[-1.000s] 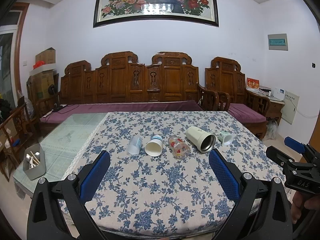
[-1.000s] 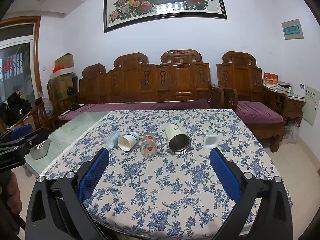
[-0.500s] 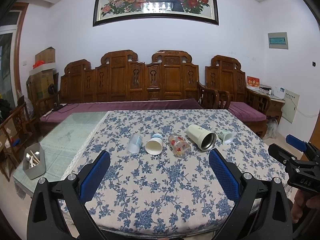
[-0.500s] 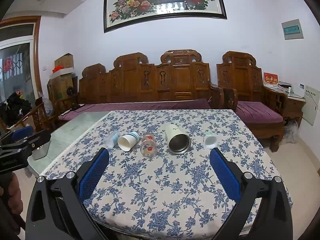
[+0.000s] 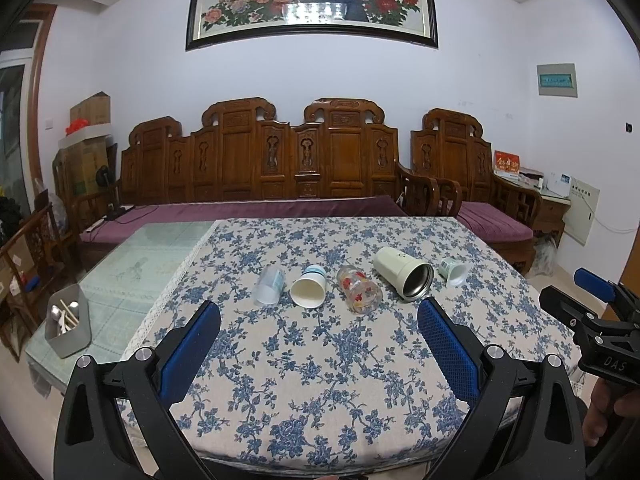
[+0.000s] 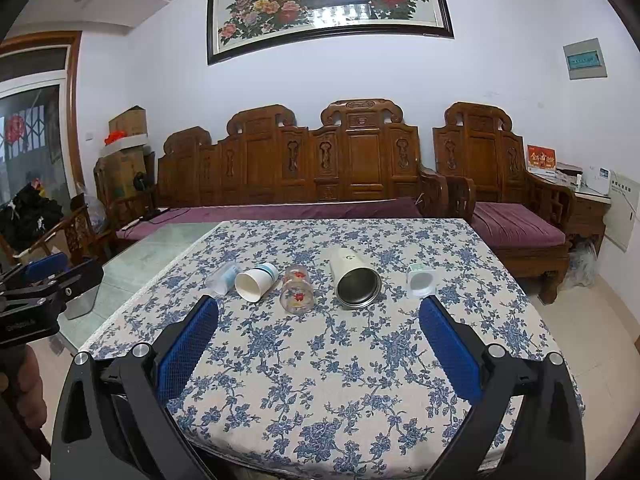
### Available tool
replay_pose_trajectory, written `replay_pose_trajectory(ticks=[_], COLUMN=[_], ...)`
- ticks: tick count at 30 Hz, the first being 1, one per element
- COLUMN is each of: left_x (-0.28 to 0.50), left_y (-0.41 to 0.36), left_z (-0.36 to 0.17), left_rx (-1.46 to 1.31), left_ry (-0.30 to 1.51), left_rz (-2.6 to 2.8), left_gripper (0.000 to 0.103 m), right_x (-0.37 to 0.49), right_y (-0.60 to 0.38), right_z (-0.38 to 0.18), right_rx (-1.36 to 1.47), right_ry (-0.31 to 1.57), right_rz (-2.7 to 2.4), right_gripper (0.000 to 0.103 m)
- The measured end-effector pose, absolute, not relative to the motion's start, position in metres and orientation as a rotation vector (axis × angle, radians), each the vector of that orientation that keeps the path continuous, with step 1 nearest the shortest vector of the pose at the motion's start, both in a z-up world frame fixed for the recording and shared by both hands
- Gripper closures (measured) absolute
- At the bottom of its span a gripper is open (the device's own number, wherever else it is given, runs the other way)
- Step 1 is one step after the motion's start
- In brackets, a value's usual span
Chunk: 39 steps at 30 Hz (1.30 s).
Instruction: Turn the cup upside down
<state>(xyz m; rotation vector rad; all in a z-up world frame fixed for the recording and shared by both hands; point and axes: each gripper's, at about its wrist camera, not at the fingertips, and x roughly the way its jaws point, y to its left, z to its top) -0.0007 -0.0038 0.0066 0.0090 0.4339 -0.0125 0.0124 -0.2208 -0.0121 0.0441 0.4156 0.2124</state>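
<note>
Several cups lie on their sides in a row on the floral tablecloth: a clear plastic cup, a white paper cup, a glass with red flowers, a cream steel-lined tumbler and a small pale green cup. The same row shows in the right wrist view, with the tumbler in the middle. My left gripper is open and empty, above the near part of the table. My right gripper is open and empty, also short of the cups.
A grey utensil holder stands on the glass tabletop at the left. A carved wooden bench with a purple cushion runs behind the table. A wooden armchair stands at the right.
Both grippers have drifted slightly; the right gripper sits a little lower at the left view's edge. The cups have not moved.
</note>
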Motion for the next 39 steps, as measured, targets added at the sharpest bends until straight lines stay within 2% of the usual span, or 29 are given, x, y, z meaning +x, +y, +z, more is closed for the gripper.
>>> replay_pose_trajectory(ticks=[25,39], left_x=[0.0,0.063], left_y=[-0.004,0.021], left_z=[0.004,-0.023], left_rx=[0.005,0.03], left_ry=[0.441,0.58], left_rz=[-0.02,-0.053], left_gripper=[0.008,0.008], right_x=[0.013,0.088], right_y=[-0.219,-0.202], right_z=[-0.014,-0.066], right_rx=[0.05,0.028], right_ry=[0.423,0.553], right_rz=[0.219,0.283], right_gripper=[0.002,0.002])
